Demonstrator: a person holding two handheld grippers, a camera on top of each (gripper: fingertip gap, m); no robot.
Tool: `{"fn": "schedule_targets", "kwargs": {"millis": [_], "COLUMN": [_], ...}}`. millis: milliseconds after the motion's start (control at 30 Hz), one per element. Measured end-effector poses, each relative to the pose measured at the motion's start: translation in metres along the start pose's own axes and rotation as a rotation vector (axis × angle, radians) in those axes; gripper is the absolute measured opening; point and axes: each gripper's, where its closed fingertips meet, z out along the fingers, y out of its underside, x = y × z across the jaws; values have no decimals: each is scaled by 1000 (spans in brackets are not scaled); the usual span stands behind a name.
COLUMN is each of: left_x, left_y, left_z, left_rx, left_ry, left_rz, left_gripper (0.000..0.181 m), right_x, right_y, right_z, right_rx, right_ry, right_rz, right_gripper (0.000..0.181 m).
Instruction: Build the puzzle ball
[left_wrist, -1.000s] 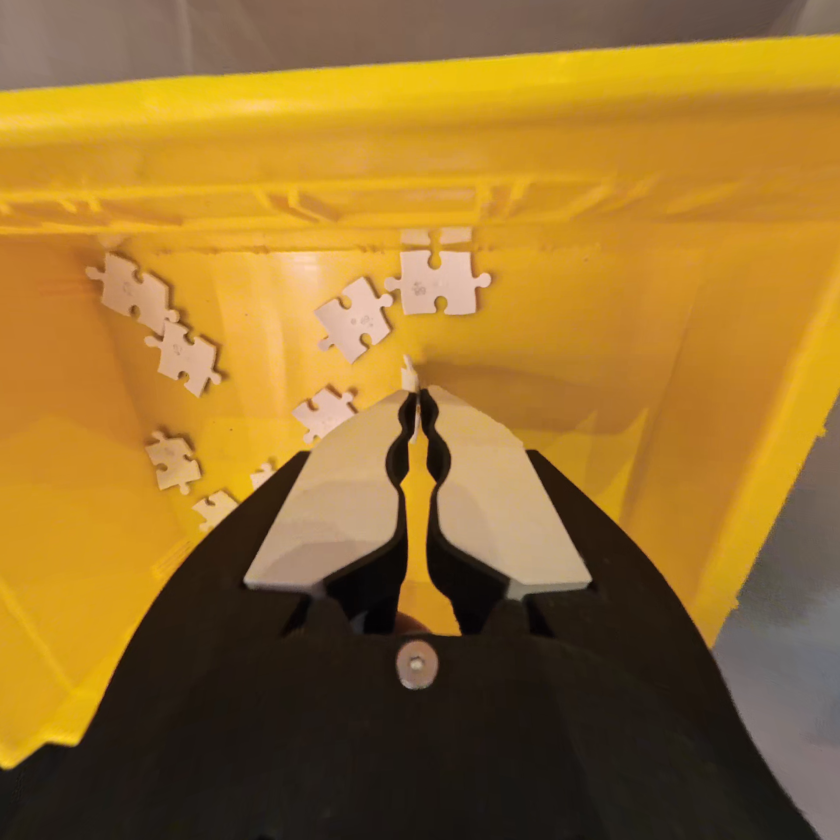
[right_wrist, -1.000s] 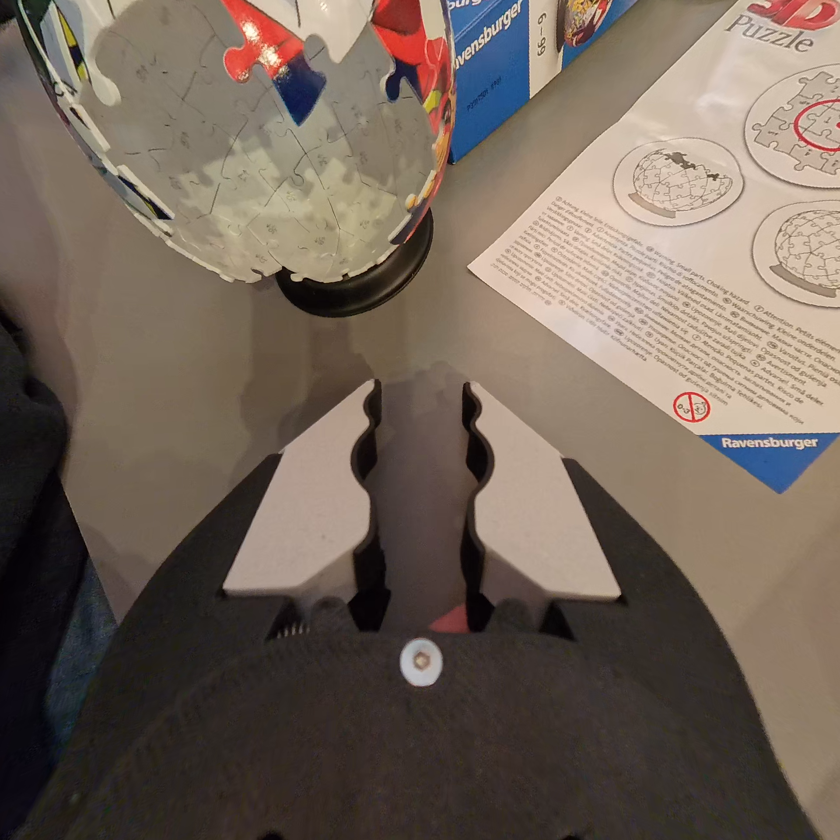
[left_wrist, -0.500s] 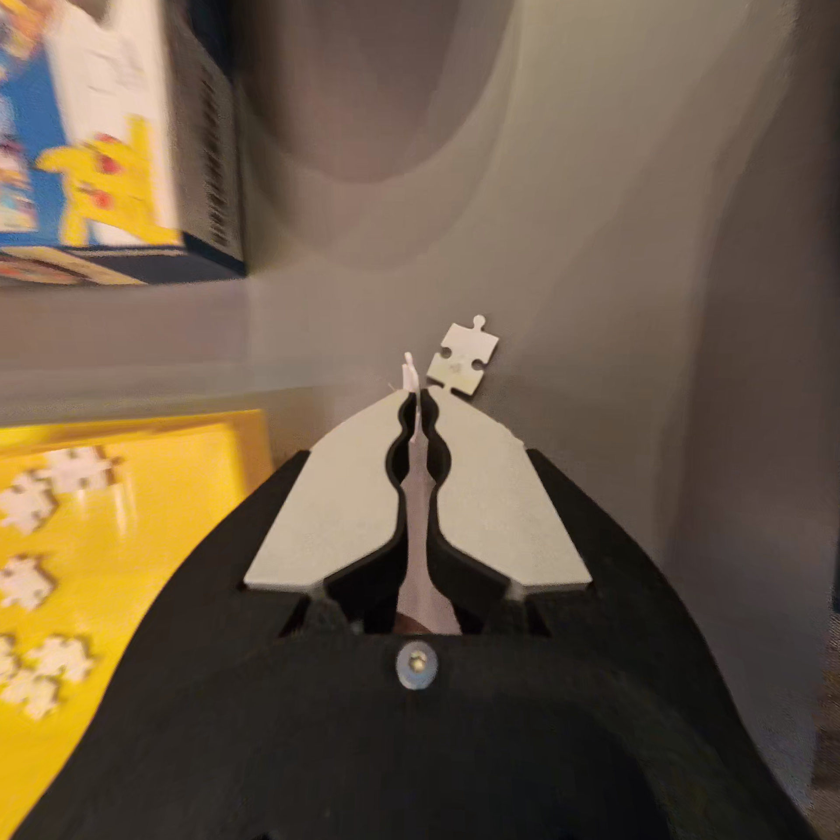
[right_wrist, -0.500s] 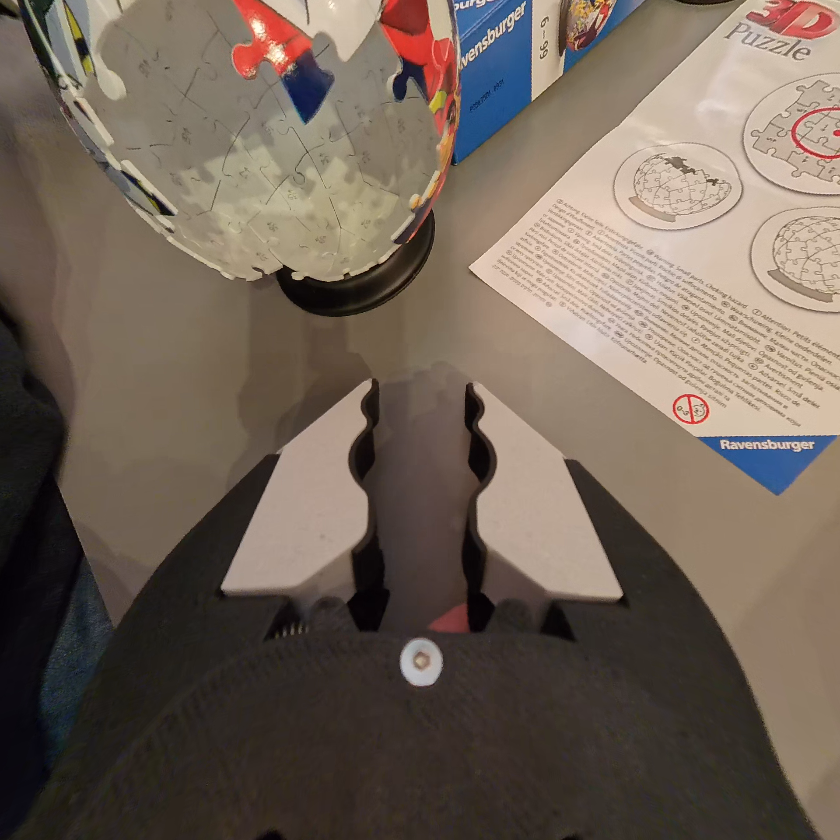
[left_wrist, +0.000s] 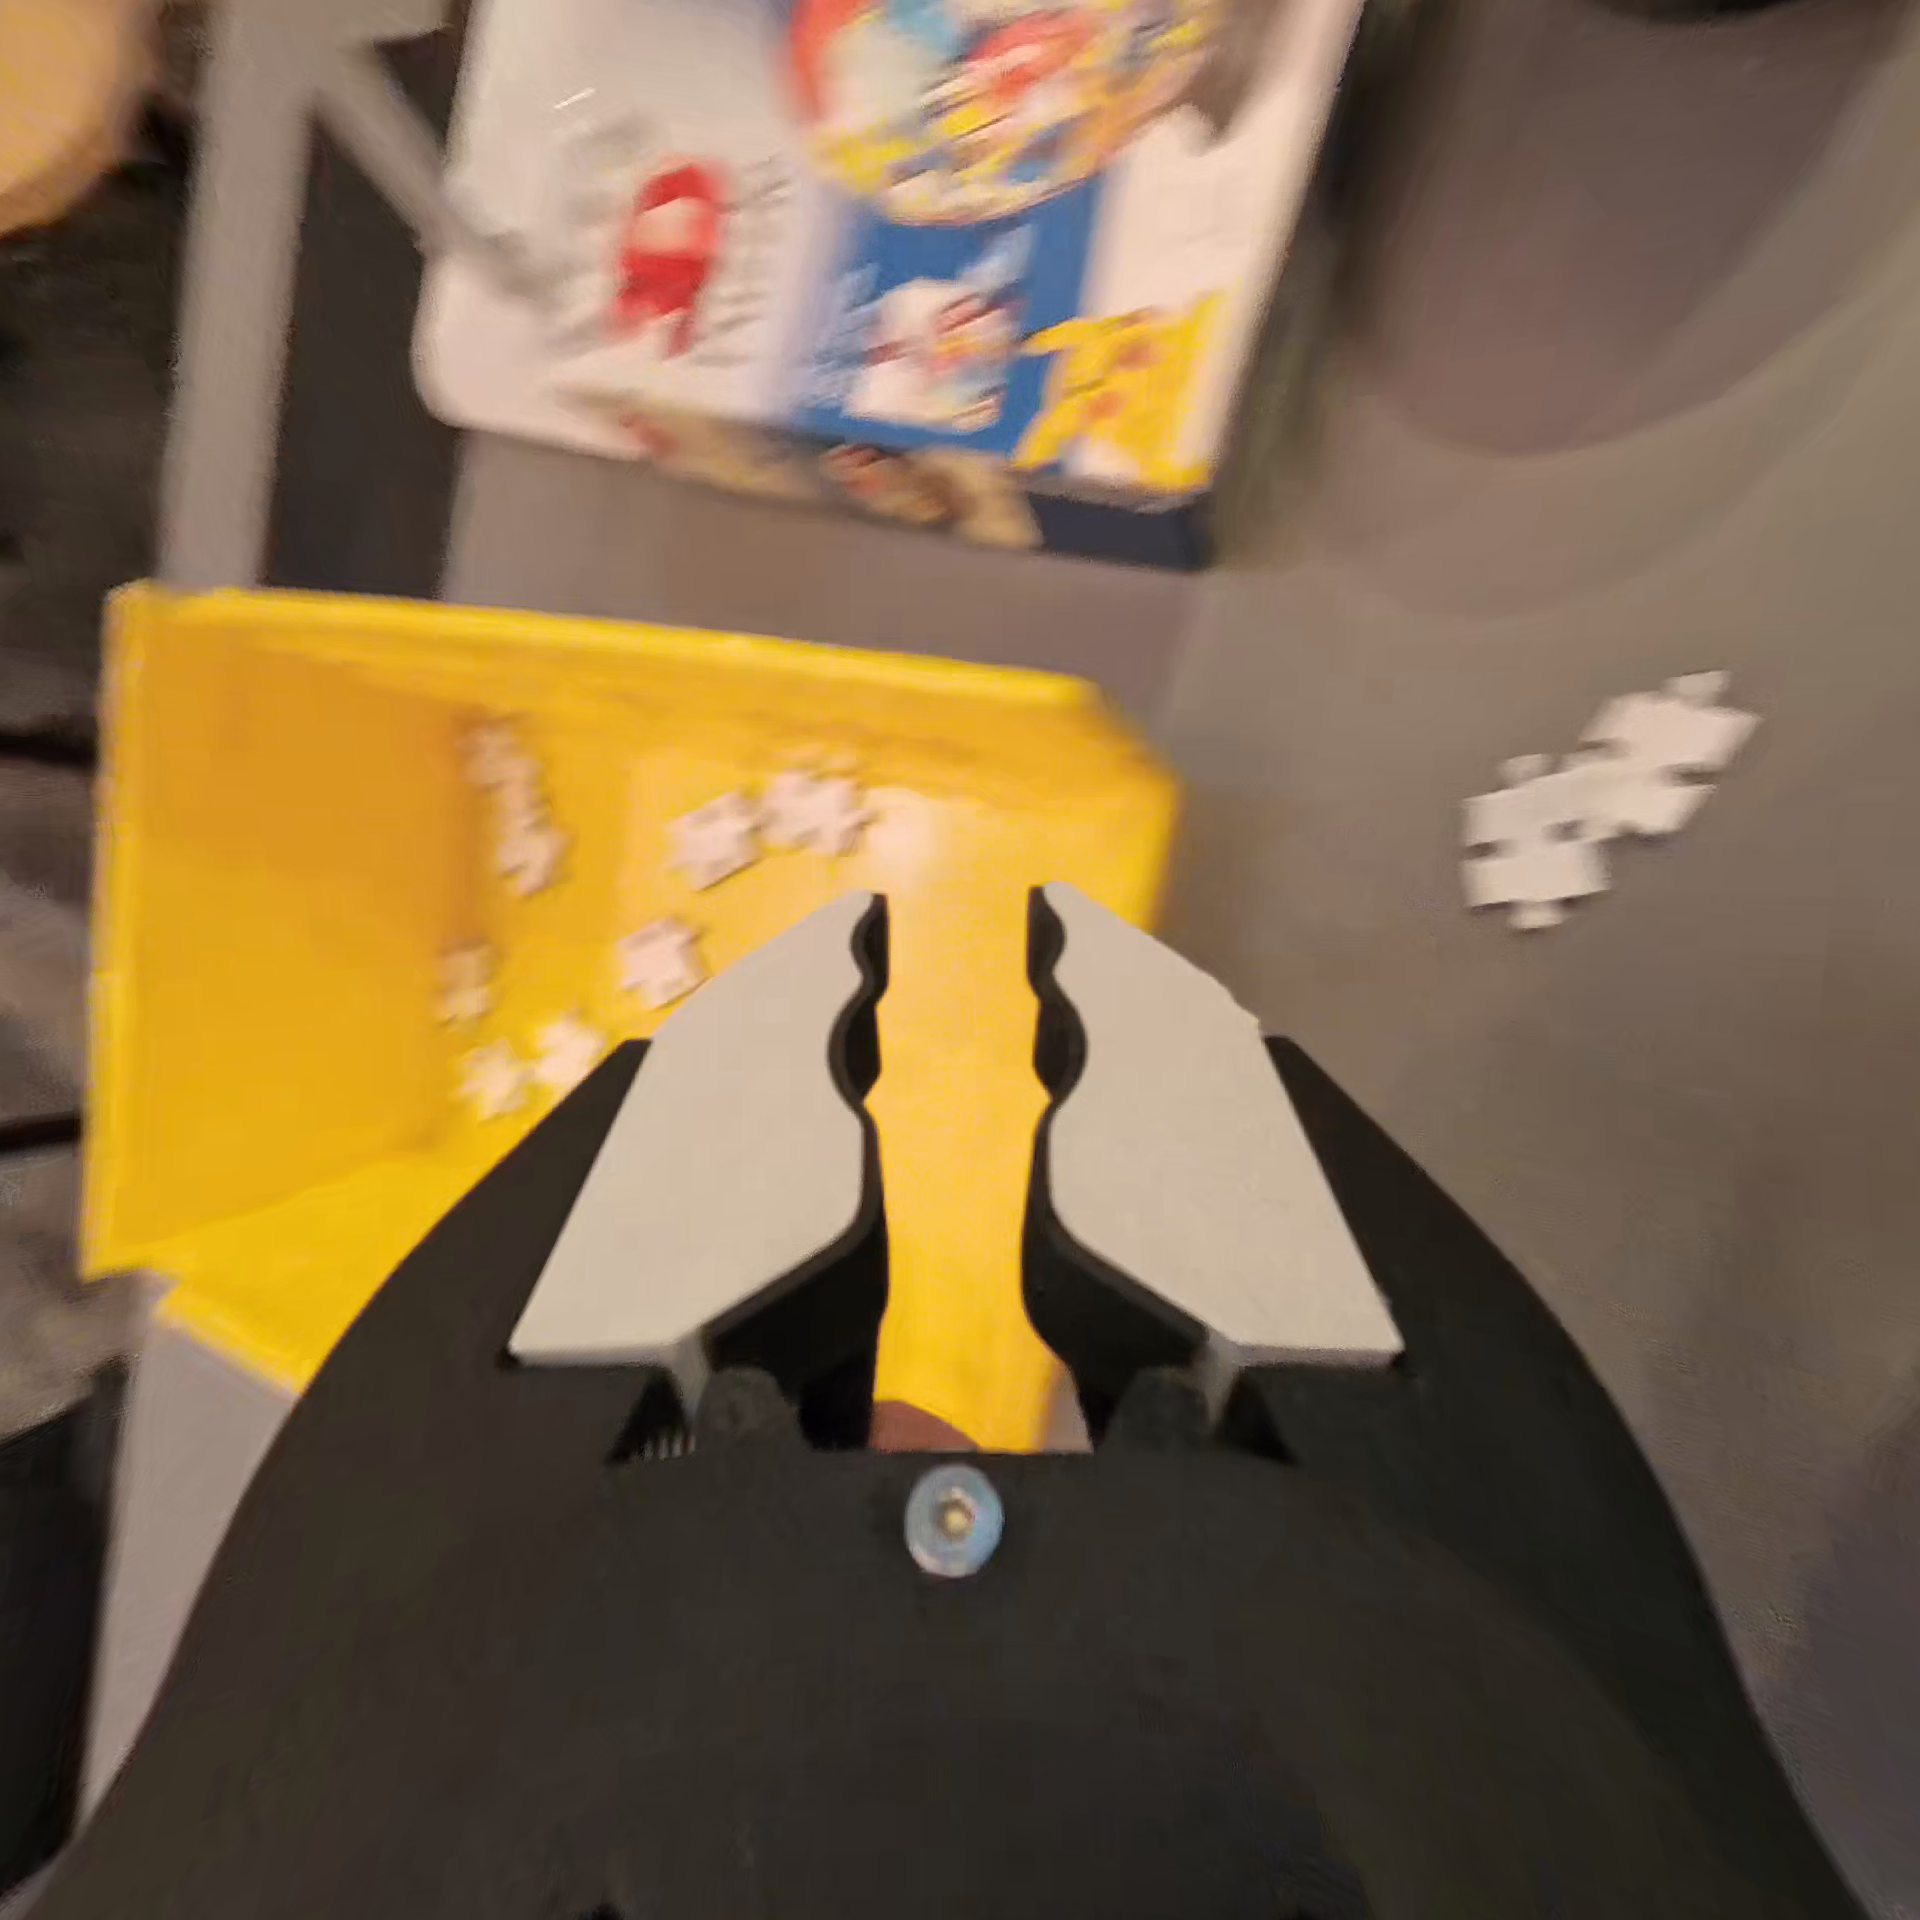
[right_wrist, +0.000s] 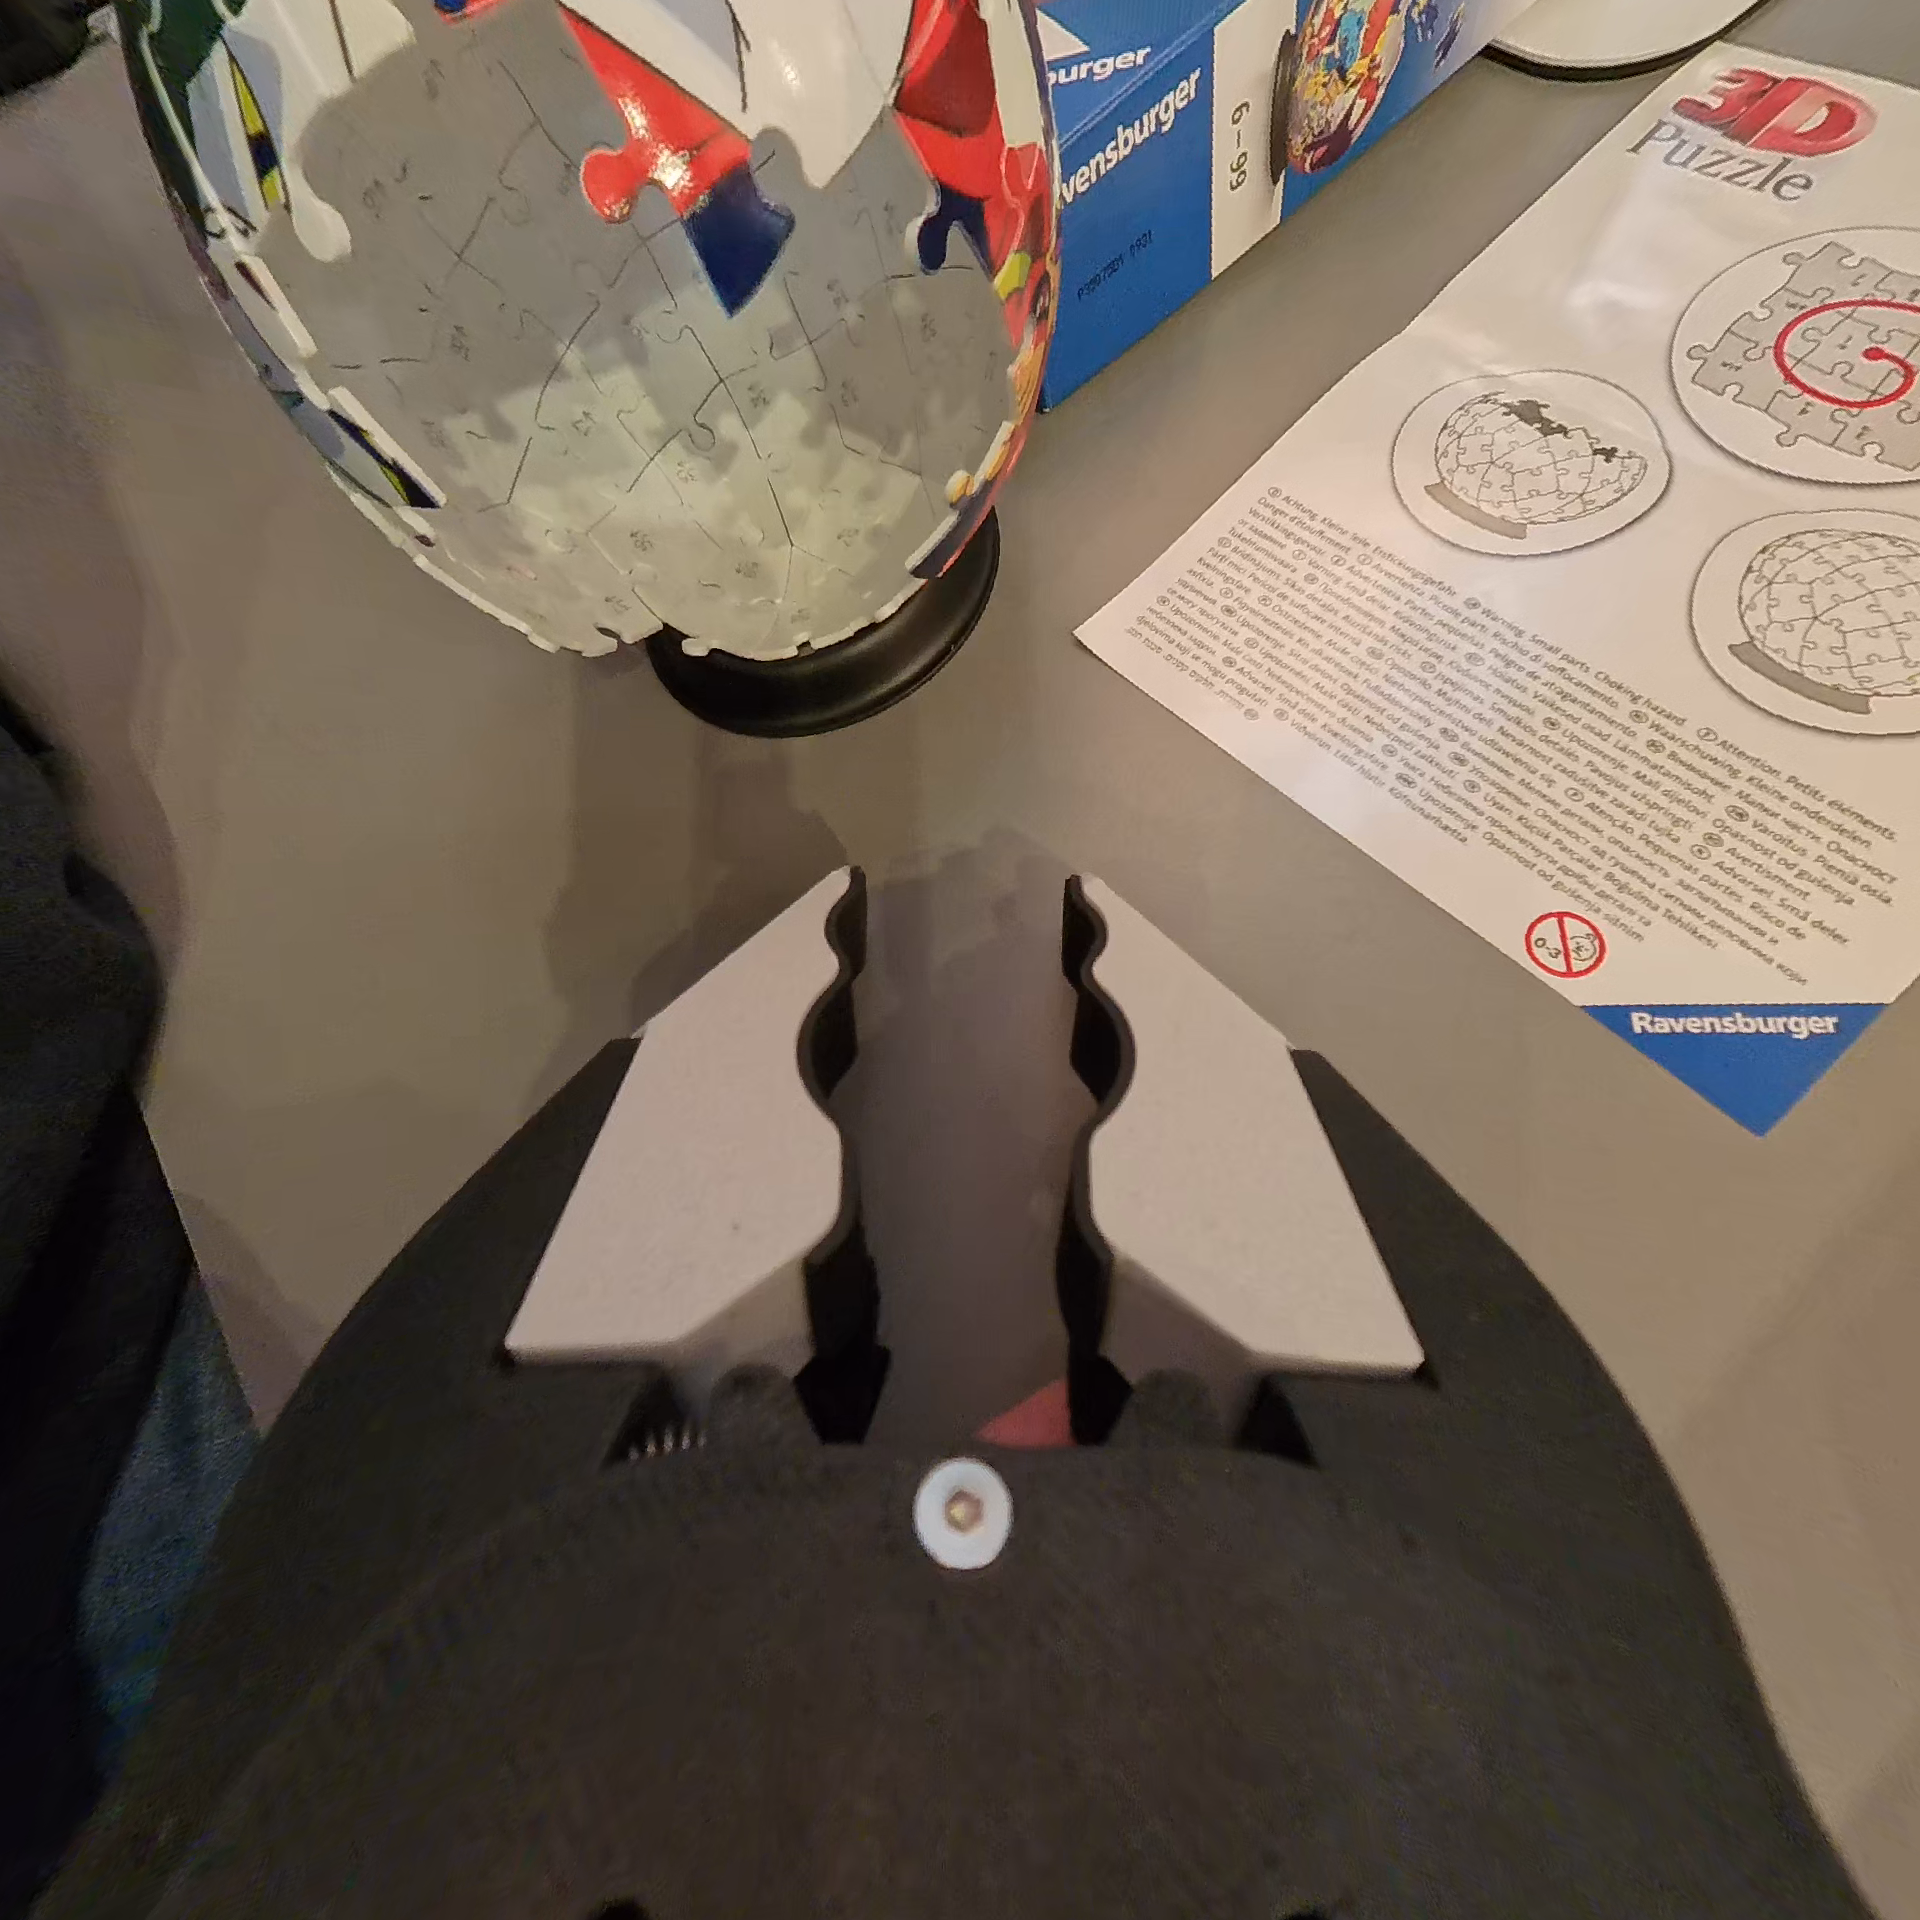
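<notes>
The partly built puzzle ball (right_wrist: 623, 395) sits on a black ring stand (right_wrist: 831, 675) at the upper left of the right wrist view, its grey inner side showing through a gap. My right gripper (right_wrist: 961, 894) is open and empty above the grey table, a little in front of the stand. My left gripper (left_wrist: 956, 914) is open and empty above the right end of a yellow bin (left_wrist: 312, 935) that holds several loose white pieces (left_wrist: 769, 831). Two white pieces (left_wrist: 1600, 810) lie together on the table to the right of the bin. This view is blurred.
The puzzle box (left_wrist: 831, 260) lies behind the bin and also shows behind the ball (right_wrist: 1195, 145). An instruction sheet (right_wrist: 1558, 623) lies on the table at the right. Dark fabric (right_wrist: 62, 1143) is at the left edge of the right wrist view. Across from one pair of fingers to the other is roughly 40 cm.
My left gripper carried a white piece out of the bin to the table beside another piece, opened and let it go, then swung back over the bin. My right gripper has barely moved.
</notes>
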Motion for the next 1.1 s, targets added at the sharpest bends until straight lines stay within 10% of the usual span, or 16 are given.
{"fn": "schedule_targets", "kwargs": {"millis": [400, 800, 1100], "left_x": [-167, -190, -183], "left_y": [82, 110, 115], "left_z": [22, 125, 141], "left_rx": [-272, -590, -623], "left_ry": [-110, 42, 226], "left_rz": [-104, 33, -67], "left_gripper": [31, 31, 12], "right_x": [0, -1, -2], "right_y": [-3, -4, -6], "right_z": [-3, -4, -5], "right_rx": [26, 42, 52], "right_ry": [-3, -5, -13], "right_rz": [1, -7, 0], "right_gripper": [36, 36, 37]}}
